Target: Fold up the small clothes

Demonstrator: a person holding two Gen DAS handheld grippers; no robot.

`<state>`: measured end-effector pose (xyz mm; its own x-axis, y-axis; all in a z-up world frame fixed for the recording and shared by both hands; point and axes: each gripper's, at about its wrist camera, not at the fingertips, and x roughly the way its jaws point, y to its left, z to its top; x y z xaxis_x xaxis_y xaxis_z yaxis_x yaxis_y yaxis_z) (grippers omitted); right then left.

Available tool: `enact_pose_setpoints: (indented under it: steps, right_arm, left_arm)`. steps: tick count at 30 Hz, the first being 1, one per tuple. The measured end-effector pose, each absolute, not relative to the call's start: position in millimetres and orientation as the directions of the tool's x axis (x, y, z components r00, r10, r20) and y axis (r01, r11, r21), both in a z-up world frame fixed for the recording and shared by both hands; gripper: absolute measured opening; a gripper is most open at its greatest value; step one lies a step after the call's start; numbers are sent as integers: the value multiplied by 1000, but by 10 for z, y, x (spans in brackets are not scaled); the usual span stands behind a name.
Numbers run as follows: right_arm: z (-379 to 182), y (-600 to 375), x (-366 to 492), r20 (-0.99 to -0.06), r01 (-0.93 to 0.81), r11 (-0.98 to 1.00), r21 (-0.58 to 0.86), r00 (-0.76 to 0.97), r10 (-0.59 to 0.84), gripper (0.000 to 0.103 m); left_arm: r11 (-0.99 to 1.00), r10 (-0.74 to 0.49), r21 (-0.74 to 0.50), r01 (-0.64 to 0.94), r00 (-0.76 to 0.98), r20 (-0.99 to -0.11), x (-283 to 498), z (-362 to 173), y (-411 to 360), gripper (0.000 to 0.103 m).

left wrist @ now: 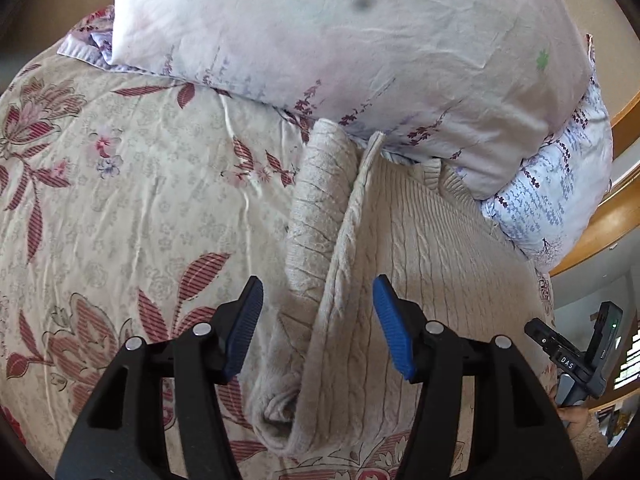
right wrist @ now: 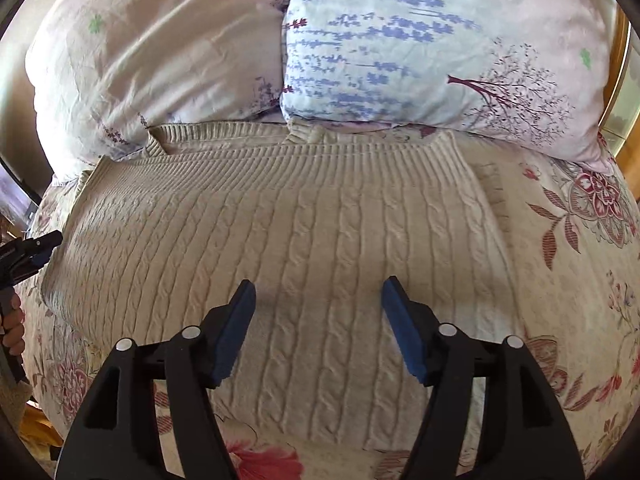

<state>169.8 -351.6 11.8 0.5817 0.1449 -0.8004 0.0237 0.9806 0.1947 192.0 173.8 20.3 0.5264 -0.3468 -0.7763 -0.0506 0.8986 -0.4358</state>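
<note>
Clearly soft, thick and floppy: cream cable-knit sweater [right wrist: 304, 216] spread on the bed [left wrist: 120, 200] below the pillows [right wrist: 400, 40], best pinched at folded sleeve edge [left wrist: 320, 240], both jaws apart, empty.

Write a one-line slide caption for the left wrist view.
Left gripper, jaws open, above the folded-over sleeve of a cream cable-knit sweater on a floral bedspread.

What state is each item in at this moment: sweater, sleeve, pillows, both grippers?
Sweater: spread flat on the bedspread, ribbed edge against the pillows.
Sleeve: folded in along the sweater's side.
Pillows: stacked at the bed's head.
Left gripper: open, over the sleeve fold.
Right gripper: open, holding nothing.
</note>
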Motion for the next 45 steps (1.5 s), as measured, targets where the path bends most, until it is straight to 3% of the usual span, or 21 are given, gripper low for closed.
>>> enact_pose_setpoints:
  steps: [11, 12, 13, 18, 20, 23, 39, 45]
  right_arm:
    - [40, -3447, 1745, -808, 18, 981, 194, 570, 149, 76]
    - [37, -3448, 1746, -808, 15, 981, 194, 570, 151, 77]
    - [35, -3450, 1743, -808, 13, 981, 196, 569, 154, 78]
    - [25, -3449, 1742, -808, 5, 980, 199, 567, 161, 80]
    - [23, -3451, 1742, -807, 3, 979, 202, 567, 165, 80]
    - [21, -3450, 1737, -806, 0, 979, 206, 568, 169, 80]
    - [239, -3821, 1576, -752, -21, 945, 325, 601, 272, 80]
    - [271, -4124, 1486, -701, -14, 893, 449, 614, 362, 80]
  left_arm:
    - [868, -388, -493, -56, 544, -744, 2140, 135, 1766, 59]
    - [864, -394, -501, -57, 544, -741, 2153, 136, 1778, 57]
    - [854, -410, -517, -58, 537, -737, 2169, 123, 1778, 47]
    - [842, -425, -536, -63, 534, -731, 2191, 105, 1711, 39]
    - [839, -430, -540, -70, 524, -735, 2203, 86, 1673, 25]
    - [844, -419, -531, -77, 525, -741, 2202, 105, 1583, 18]
    - [722, -587, -689, 72, 592, -553, 2057, 1041, 473, 15]
    - [704, -636, -706, 80, 512, -577, 2144, 834, -290, 15]
